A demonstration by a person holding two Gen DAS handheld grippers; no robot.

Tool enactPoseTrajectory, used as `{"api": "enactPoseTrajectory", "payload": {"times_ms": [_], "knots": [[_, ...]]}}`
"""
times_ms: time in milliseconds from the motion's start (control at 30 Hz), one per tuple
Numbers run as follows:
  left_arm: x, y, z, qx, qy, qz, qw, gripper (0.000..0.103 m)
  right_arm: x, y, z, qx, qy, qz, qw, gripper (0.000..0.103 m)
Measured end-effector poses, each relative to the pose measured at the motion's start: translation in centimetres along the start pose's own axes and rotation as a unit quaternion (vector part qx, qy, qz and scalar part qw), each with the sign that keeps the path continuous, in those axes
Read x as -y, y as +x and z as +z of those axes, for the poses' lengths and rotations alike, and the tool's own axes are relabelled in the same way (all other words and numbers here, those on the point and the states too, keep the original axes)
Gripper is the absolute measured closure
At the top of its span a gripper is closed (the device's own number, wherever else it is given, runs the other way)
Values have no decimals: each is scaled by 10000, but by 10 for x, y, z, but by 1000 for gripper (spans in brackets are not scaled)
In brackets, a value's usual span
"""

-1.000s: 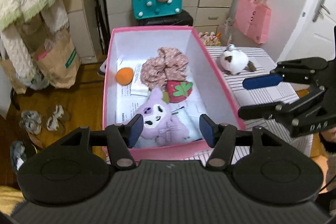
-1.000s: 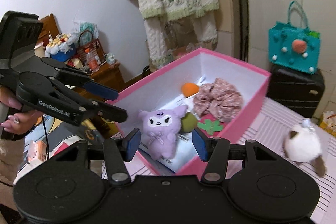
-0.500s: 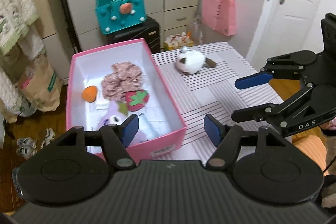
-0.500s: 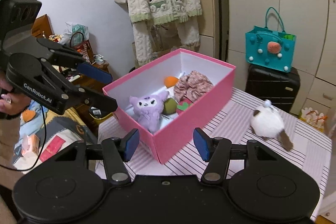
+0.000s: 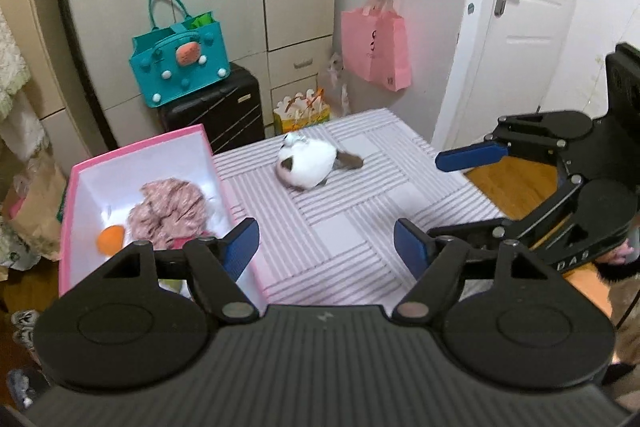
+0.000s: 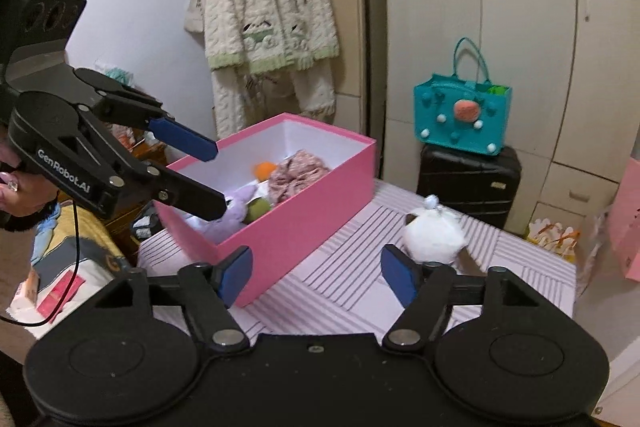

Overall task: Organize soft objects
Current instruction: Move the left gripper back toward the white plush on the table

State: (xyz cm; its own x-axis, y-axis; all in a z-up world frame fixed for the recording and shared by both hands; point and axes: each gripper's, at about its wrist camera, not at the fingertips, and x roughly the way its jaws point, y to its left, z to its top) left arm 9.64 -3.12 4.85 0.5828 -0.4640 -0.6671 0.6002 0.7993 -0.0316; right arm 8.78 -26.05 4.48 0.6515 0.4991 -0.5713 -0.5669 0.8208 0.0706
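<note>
A white and brown plush toy (image 5: 308, 165) lies on the striped table (image 5: 360, 227), right of an open pink box (image 5: 160, 147). The toy also shows in the right wrist view (image 6: 434, 237), beside the box (image 6: 288, 223). In the box lie a pink frilly cloth (image 5: 168, 207), an orange ball (image 5: 111, 238), and a purple plush (image 6: 236, 207). My left gripper (image 5: 326, 253) is open and empty, above the table's near part, short of the toy. My right gripper (image 6: 316, 277) is open and empty, near the box's corner; it also shows at the right of the left wrist view (image 5: 452, 195).
A teal bag (image 5: 180, 67) stands on a black suitcase (image 5: 216, 115) behind the table. A pink bag (image 5: 376, 47) hangs on the wall beside a white door (image 5: 532, 27). A cream cardigan (image 6: 272, 27) hangs at the left. Wooden floor lies past the table's right edge.
Both grippers have swung away from the box toward the right. The white plush toy has come nearer the middle of both views. Both stay open and empty.
</note>
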Motion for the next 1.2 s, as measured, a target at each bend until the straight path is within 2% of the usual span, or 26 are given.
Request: {"api": "enactPoseTrajectory", "payload": {"times_ms": [233, 300, 433, 633, 733, 833, 967, 1100, 1200], "knots": [[3, 41, 10, 105, -271, -105, 9995, 23, 33, 19, -3, 98, 30, -169, 9998, 23], [1, 52, 11, 160, -434, -46, 9989, 17, 43, 29, -3, 73, 63, -218, 9997, 23], [3, 75, 11, 383, -665, 145, 9969, 13, 65, 51, -9, -86, 132, -199, 9997, 23], [14, 106, 11, 369, -757, 178, 9963, 7, 89, 81, -18, -173, 324, -193, 9991, 22], [16, 122, 8, 302, -1006, 107, 9944, 4, 96, 92, -22, -77, 173, -260, 9995, 20], [20, 135, 3, 328, -1031, 231, 9939, 3, 99, 105, -25, -115, -138, -445, 9988, 18], [15, 152, 1, 511, -1333, 430, 9888, 3, 101, 117, -34, -139, -672, -645, 9956, 17], [6, 172, -1, 609, -1745, 616, 9808, 3, 113, 129, -33, -119, -803, -467, 9956, 18], [1, 187, -3, 584, -2046, 510, 9758, 3, 125, 141, -30, -152, -885, -312, 9955, 17]]}}
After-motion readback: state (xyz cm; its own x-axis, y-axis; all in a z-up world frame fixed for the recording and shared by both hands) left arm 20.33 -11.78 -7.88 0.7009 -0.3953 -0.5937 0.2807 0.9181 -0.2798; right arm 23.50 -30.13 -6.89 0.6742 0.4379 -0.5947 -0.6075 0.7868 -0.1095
